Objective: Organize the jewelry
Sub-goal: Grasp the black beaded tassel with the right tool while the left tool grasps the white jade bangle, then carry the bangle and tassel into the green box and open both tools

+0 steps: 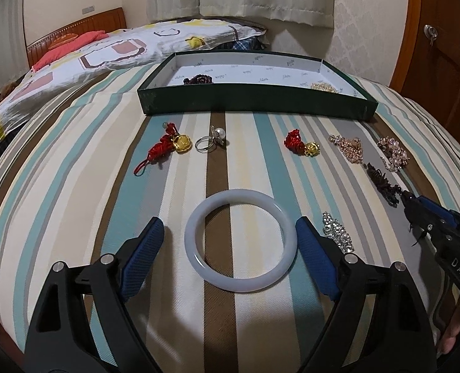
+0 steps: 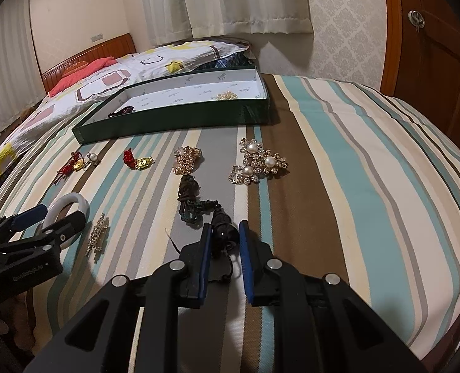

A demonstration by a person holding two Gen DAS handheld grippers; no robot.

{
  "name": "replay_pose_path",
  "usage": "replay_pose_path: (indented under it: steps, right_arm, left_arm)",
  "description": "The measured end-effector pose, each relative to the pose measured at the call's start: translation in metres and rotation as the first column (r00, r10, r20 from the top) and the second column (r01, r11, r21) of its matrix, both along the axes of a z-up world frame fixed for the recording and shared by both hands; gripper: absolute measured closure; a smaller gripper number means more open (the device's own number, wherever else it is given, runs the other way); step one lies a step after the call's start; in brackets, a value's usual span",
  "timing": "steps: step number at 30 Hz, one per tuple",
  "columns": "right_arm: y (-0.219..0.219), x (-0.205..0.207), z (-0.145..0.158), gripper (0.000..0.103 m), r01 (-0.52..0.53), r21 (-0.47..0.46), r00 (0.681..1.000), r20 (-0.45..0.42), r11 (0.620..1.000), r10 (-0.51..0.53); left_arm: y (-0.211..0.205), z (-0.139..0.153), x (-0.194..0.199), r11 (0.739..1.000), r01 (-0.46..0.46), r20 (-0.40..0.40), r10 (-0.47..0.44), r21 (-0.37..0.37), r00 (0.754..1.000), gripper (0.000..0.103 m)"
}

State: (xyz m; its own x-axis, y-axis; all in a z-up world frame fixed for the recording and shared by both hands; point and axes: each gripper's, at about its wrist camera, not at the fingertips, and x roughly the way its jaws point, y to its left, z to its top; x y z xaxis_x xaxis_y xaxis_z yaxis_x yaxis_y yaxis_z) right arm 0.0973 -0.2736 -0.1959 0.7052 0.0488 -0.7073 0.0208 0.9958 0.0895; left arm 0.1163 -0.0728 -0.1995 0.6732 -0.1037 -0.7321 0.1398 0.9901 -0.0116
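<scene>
A pale jade bangle (image 1: 237, 240) lies flat on the striped bed between the open fingers of my left gripper (image 1: 230, 233); the pads stand beside it, a small gap on each side. My right gripper (image 2: 225, 233) is shut on the bead end of a dark tasselled cord (image 2: 195, 205) that still lies on the bed. It also shows in the left wrist view (image 1: 384, 183). A green box (image 1: 255, 102) with a white inside stands farther back and holds a dark bead piece (image 1: 199, 79) and a gold piece (image 1: 323, 87).
On the bed lie two red knot charms with gold pieces (image 1: 164, 149) (image 1: 301, 144), a pearl ring (image 1: 213, 141), a rhinestone clip (image 1: 337, 233), a rose-gold piece (image 1: 349, 147) and a pearl brooch (image 2: 259, 164). A quilt (image 1: 84, 59) lies at the back left.
</scene>
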Motion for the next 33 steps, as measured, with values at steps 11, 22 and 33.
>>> replay_pose_path:
  steps: [11, 22, 33]
  right_arm:
    - [0.004, -0.002, 0.004, 0.085, -0.011, -0.006, 1.0, 0.024, 1.0, 0.011]
    - [0.013, -0.006, 0.028, 0.085, -0.047, -0.018, 0.992, 0.12, 0.999, 0.049]
    - [0.017, 0.016, 0.061, 0.085, -0.059, -0.026, 0.973, 0.224, 0.998, 0.063]
  left_arm:
    - [0.002, 0.002, -0.002, 1.0, 0.02, 0.018, -0.02, -0.023, 1.0, 0.034]
    - [0.006, 0.035, -0.015, 1.0, 0.025, 0.141, -0.022, -0.018, 0.99, 0.034]
    - [0.002, 0.074, -0.003, 0.999, 0.018, 0.27, -0.01, -0.027, 0.963, 0.034]
